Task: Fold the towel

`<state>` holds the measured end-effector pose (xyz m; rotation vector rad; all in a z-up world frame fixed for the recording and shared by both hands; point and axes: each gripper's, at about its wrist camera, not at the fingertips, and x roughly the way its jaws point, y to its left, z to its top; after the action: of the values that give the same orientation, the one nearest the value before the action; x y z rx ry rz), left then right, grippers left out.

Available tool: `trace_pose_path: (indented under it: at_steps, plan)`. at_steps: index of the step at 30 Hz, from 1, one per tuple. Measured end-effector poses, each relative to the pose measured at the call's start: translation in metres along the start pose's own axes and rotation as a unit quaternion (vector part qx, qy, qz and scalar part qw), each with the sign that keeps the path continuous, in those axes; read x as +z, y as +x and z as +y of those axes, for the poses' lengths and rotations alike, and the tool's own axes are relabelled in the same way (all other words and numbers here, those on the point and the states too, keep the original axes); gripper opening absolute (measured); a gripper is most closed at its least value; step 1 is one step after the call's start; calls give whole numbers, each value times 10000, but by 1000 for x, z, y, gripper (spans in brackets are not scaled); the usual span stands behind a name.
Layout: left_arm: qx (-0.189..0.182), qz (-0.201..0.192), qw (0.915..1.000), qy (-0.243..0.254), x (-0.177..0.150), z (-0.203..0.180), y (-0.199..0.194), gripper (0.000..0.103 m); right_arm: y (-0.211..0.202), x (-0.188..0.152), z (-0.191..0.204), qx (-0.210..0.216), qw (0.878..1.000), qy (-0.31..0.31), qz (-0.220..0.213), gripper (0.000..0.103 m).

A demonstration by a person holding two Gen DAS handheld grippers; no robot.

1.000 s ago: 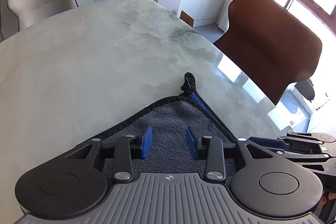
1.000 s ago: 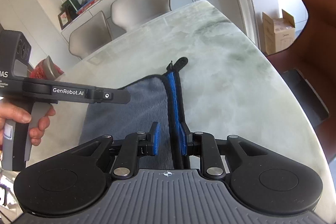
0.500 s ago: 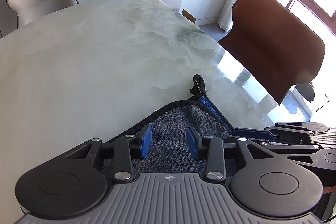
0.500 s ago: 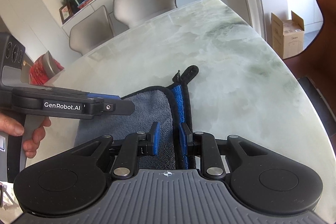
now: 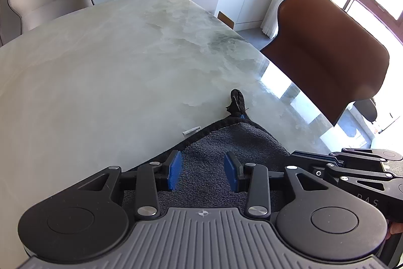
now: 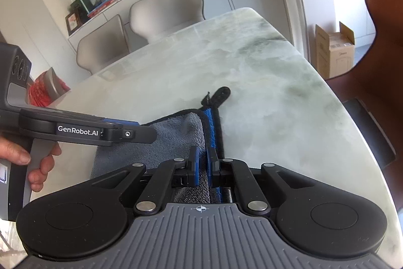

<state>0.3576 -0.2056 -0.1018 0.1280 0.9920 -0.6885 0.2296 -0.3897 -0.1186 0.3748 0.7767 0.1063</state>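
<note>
Since a second ago the right gripper (image 6: 203,165) has narrowed its jaws until they pinch the blue-trimmed edge of the grey towel (image 6: 173,140), which lies flat near the marble table's (image 6: 264,92) right rim, hanging loop (image 6: 220,95) pointing away. Over the towel's left part, the left gripper (image 5: 202,172) stays wide open and holds nothing. To fold well, I judge the left should also clamp an edge so both lift evenly; pulling on one side alone would skew the crease.
</note>
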Motion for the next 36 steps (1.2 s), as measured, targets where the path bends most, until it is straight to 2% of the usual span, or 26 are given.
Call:
trace_pose_path:
  at_steps: [6,9,14,19,22,24,27,30,36]
  plan:
    - [-44,68,9999,70,-1,-5,4,40,7,-1,-2,-52,9999,-94,130,10]
    - [-35,124,9998,154,-4,-8,7,40,-5,-4,-1,-10,9996,-59,274,24]
    - [-106,122,9996,221,-5,-13,6,45,-47,-32,-8,-81,9988,65,475,25]
    - [-157,109,9987,464,-5,-25,13,46,-85,-68,-16,19,9948,578,837,25]
    - [-107,59,9981,603,-5,-31,18,48,-92,-76,-11,11,9952,591,783,25]
    - [-64,38,9977,679,-4,-34,20,49,-97,-82,-8,6,9954,599,747,24]
    - [17,10,9968,799,-3,-36,23,49,-101,-87,-3,-19,9957,556,745,7]
    - [110,-35,9950,989,-2,-39,26,49,-104,-90,-1,-261,9953,469,810,6]
    - [148,-84,9932,1155,0,-40,30,50,-116,-95,-14,-377,9941,611,819,6]
